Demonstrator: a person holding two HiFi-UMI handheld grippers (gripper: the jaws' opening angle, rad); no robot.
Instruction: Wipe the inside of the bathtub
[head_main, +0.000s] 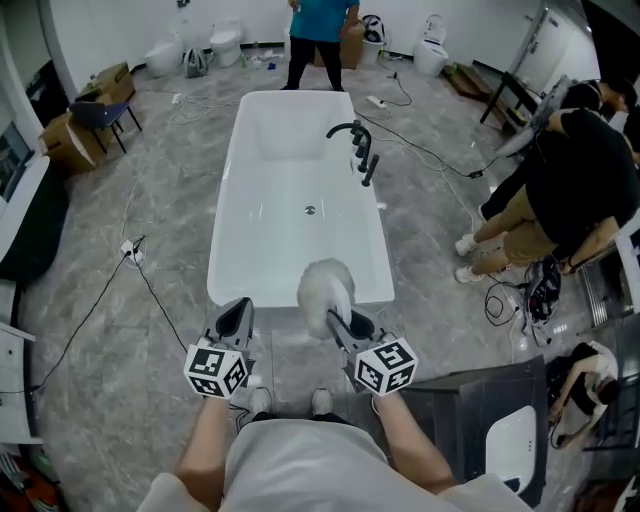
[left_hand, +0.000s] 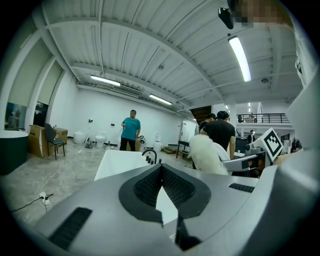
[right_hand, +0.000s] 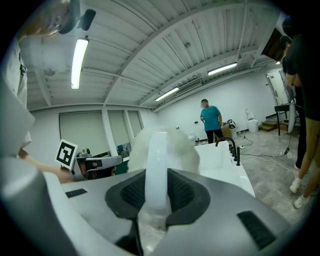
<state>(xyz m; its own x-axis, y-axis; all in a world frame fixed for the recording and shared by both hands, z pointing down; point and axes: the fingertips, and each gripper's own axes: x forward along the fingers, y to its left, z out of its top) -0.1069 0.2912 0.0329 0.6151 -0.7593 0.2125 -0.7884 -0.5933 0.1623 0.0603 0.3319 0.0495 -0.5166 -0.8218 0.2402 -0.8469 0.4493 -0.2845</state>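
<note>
The right gripper clamps the pale handle of a fluffy white duster, raised at the near end of the white bathtub. The left gripper is pinched closed on nothing and hovers beside it. Open grey marbled floor surrounds the tub. A black faucet stands on its right rim, and bystanders are well off to the right.

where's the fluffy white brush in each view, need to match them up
Head view: fluffy white brush sits low centre, overlapping the bathtub's near rim.
Left gripper view: right of centre, above the jaws.
Right gripper view: dead centre, its handle clamped in the right gripper.
Shared landmark: the black faucet on the tub's rim.
</note>
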